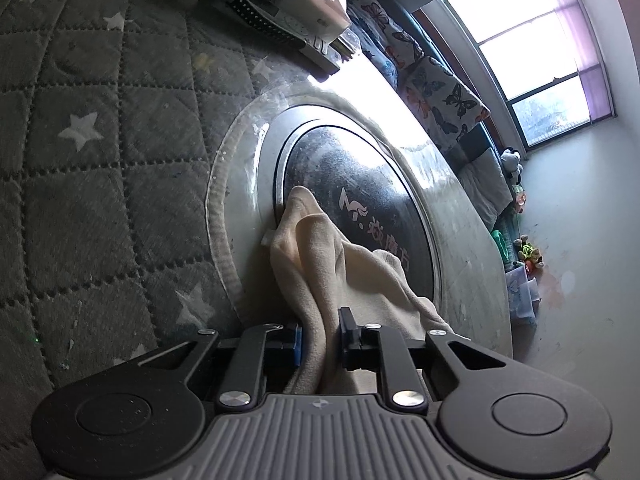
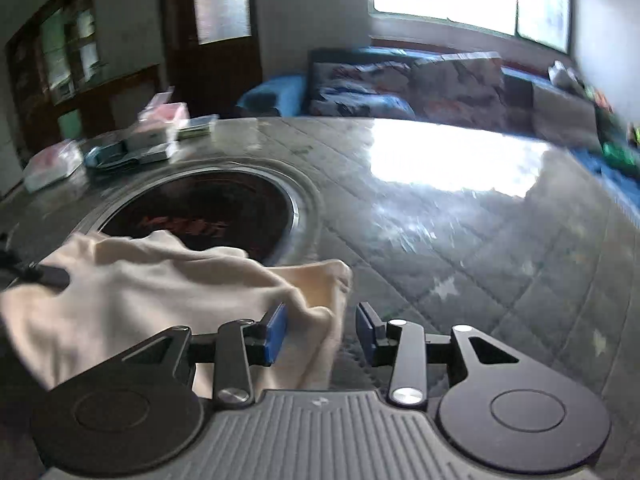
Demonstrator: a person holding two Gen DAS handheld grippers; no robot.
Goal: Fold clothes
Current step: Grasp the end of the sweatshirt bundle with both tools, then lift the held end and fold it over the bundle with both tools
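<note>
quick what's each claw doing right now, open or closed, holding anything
Left claw: closed on the cream cloth.
Right claw: open, cloth edge between its fingers, not clamped.

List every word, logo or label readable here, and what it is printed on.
"M." logo, then Chinese characters, partly hidden by the cream cloth: on the black round disc set in the table.
The same red print in the right wrist view: too blurred.
Boxes at the table edge: too small.

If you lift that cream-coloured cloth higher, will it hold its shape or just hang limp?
Probably limp: the cream cloth already sags in soft folds from the left gripper. It looks thin, so likely light. One edge lies between the open fingers of the right gripper, unpinched, so that edge would likely slip free.
</note>
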